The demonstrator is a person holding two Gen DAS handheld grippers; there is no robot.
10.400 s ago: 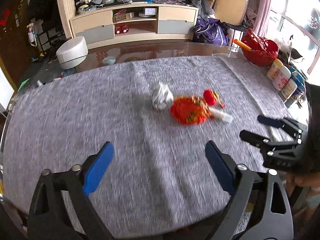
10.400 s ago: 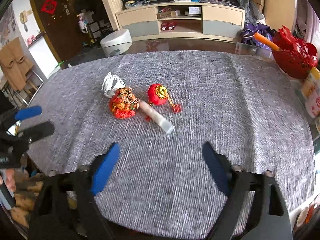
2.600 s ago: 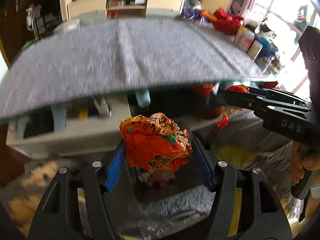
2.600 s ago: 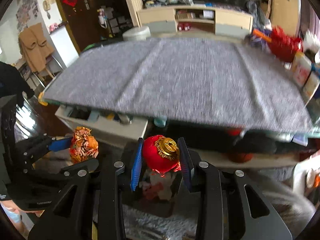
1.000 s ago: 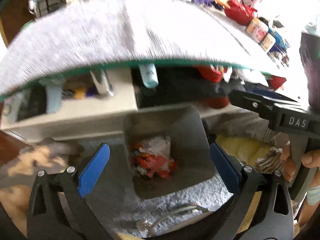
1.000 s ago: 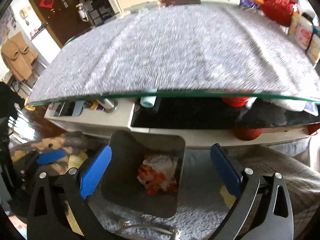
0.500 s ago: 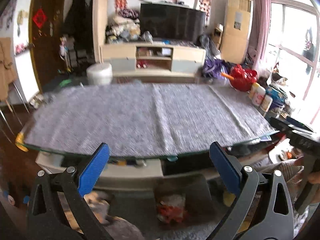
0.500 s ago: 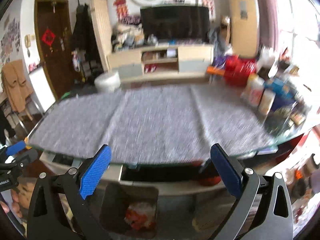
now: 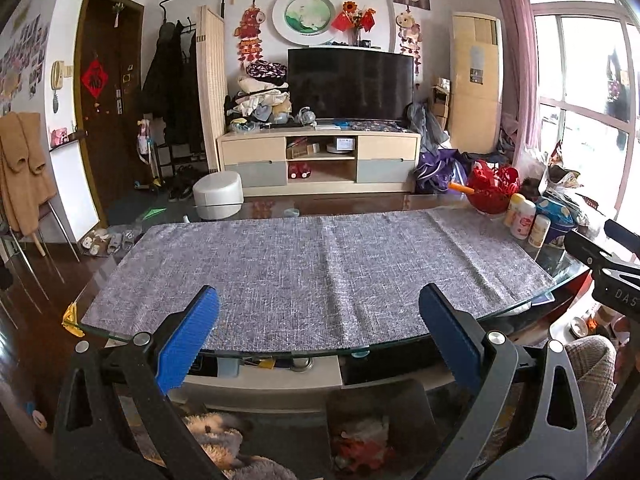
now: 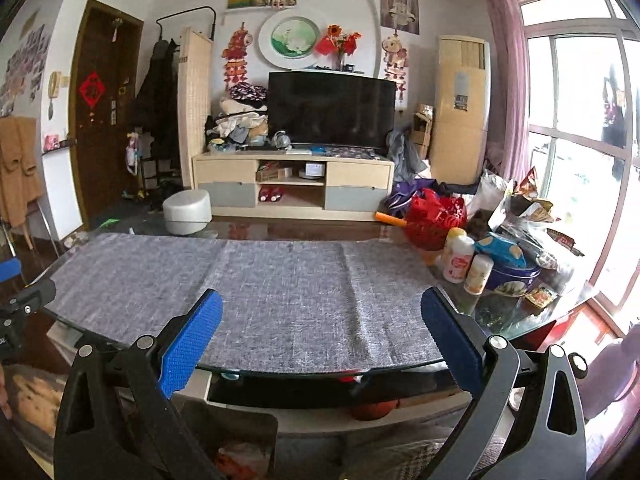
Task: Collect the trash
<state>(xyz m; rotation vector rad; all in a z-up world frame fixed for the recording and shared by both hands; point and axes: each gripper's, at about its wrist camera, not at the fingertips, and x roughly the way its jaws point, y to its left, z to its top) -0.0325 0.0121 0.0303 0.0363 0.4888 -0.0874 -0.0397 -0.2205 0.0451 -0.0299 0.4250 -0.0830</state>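
Trash (image 9: 360,444) heaped in dark bin (image 9: 376,400) on floor below tabletop (image 9: 320,264) edge, grey cloth bare, left gripper (image 9: 318,332) spread wide and empty, right gripper (image 10: 320,332) likewise wide, holding nothing.

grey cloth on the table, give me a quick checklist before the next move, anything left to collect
1. Grey cloth free of trash: ok, nothing lies on it in either view.
2. Left gripper empty: ok, jaws wide open, nothing between them.
3. Right gripper empty: ok, jaws wide open.
4. Trash in the bin: ok, red and white scraps lie inside it.
5. Bottles and tin at the table's right end upright and apart from the cloth: ok.
6. Trash fallen on the floor beside the bin: cannot tell, the grippers hide much of it.
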